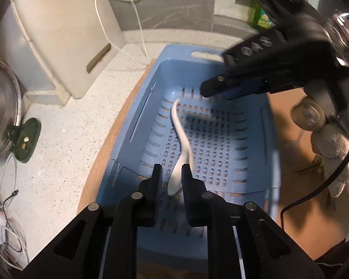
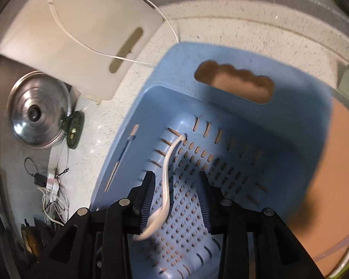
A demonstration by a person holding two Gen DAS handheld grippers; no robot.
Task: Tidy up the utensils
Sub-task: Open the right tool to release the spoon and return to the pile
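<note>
Speckled counter (image 1: 76, 125), blue basket (image 1: 137, 125) w/ white spoon (image 1: 182, 148) lying inside (bowl end blurred). Left gripper (image 1: 172, 171) straddles it, pads not touching; right gripper (image 2: 175, 191) parted, holding nothing.

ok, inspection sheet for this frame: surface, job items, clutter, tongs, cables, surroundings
surface: speckled counter; brown board under basket
job's things: white spoon lying in blue basket
clutter: pot lid, green clip, white box
grippers: left tongs astride the spoon, gaps show; right tongs open, spoon between
cables: white cord; wire tangle
surroundings: grey wall
</note>
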